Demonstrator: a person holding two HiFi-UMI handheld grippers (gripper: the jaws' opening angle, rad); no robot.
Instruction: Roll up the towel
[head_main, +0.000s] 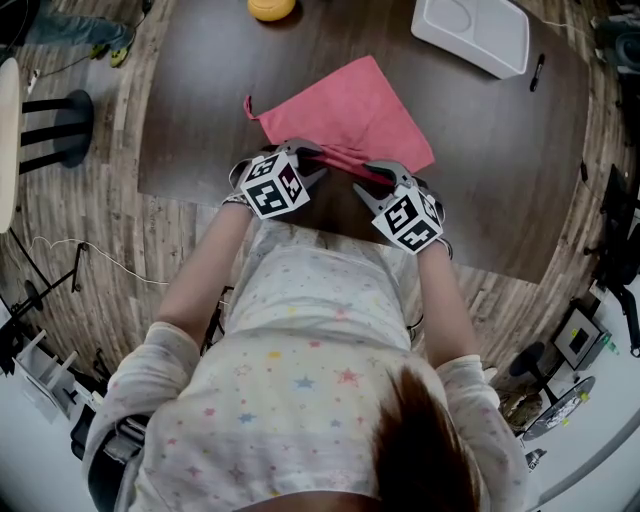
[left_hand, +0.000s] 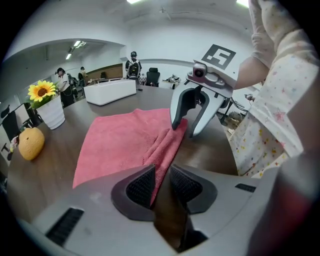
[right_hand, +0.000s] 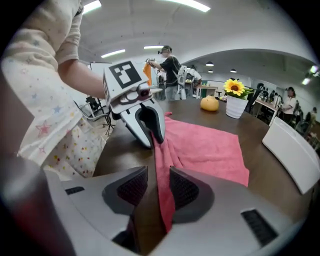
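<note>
Left gripper (left_hand: 161, 185): jaws nearly together, with only a narrow slot between them. The pads (left_hand: 141, 186) pinch a thin fold at the near edge of the towel (head_main: 350, 110).
Right gripper (right_hand: 159, 189): same setting. It is closed on the same edge further along, and a strip of cloth hangs down through the slot.
Gripper spacing: the two face each other across the near edge, close together, with the cloth bunched into a ridge between them.
Towel position: pink, on the dark counter (head_main: 480, 170), set at an angle to the counter's front edge. The near edge is lifted and the rest lies flat. A small tail sticks out at the far left corner.
Stage, as judged: first turn of the roll only just started, with almost the whole length left to roll.
Surroundings: white tray (head_main: 472, 32) and pen (head_main: 537, 72) sit well apart at the far right. An orange fruit (head_main: 271, 8) is at the far edge, clear of the towel.
Risk one: each hold is on a thin fold, so the cloth may slip out as the wrists turn, which would undo the first turn.
Risk two: if the grippers turn out of step, the roll goes cone-shaped or skews.
Risk three: the flat part may slide on the smooth counter instead of winding, giving a loose roll.
Risk four: the outer corners lie beyond both holds and may trail unrolled.
</note>
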